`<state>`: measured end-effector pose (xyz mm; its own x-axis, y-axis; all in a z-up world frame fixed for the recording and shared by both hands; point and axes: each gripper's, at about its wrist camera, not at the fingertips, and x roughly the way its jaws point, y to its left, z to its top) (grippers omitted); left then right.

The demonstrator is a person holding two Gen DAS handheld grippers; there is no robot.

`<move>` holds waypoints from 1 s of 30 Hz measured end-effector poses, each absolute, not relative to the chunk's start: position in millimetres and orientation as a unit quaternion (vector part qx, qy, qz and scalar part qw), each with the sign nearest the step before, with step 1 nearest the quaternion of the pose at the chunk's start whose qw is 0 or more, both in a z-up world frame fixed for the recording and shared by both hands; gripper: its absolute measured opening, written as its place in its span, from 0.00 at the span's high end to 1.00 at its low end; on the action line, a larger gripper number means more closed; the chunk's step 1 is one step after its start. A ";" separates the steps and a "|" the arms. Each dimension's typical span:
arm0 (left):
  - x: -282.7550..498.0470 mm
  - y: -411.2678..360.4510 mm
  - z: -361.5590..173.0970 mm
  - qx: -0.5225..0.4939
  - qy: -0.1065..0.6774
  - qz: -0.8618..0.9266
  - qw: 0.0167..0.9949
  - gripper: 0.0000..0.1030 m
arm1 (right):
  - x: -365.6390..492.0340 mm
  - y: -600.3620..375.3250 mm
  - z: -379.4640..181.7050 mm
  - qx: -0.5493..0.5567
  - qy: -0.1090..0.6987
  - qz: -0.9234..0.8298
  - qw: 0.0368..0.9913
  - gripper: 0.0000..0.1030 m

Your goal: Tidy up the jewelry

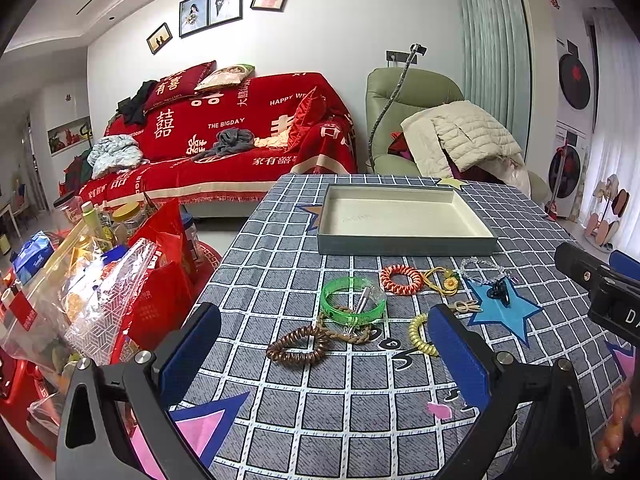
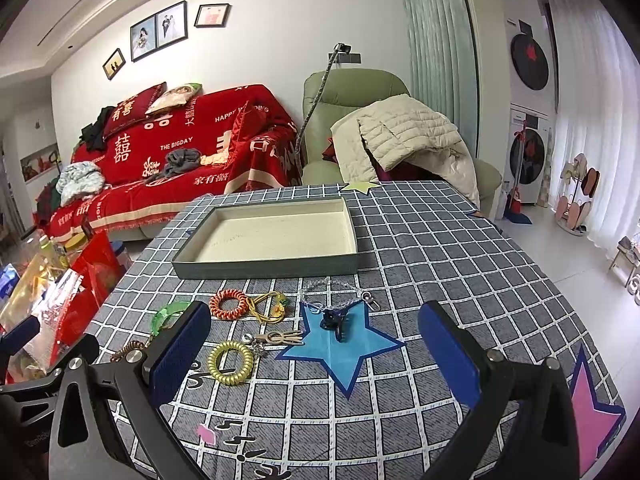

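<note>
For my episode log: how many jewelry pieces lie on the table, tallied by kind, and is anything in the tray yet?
Coil hair ties: 3 (brown, orange, yellow)
Bangles: 1 (green)
Braided bands: 1
Yellow cord charms: 1
Bead strands: 1
Dark claw clips: 1
Beige clips: 1
Total: 9
In the tray: 0

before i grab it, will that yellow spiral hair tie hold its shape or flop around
The yellow spiral hair tie lies flat in a tidy ring, so it probably keeps its loop when lifted. Its coils look like springy plastic, so they would likely squash between the open right gripper pads. It looks light and glossy, so it may slip.
</note>
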<state>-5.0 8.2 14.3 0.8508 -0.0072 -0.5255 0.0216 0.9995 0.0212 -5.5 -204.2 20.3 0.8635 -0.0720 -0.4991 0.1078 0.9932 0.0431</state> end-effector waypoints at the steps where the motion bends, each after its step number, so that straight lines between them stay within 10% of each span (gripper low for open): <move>1: -5.0 7.7 14.5 0.013 0.274 -0.008 0.962 0.00 | -5.4 -204.2 20.3 0.034 0.257 -0.047 0.965 0.00; 30: -2.6 6.1 9.4 0.015 0.283 -0.009 0.959 0.00 | -4.5 -211.8 17.0 0.044 0.260 -0.053 0.963 0.00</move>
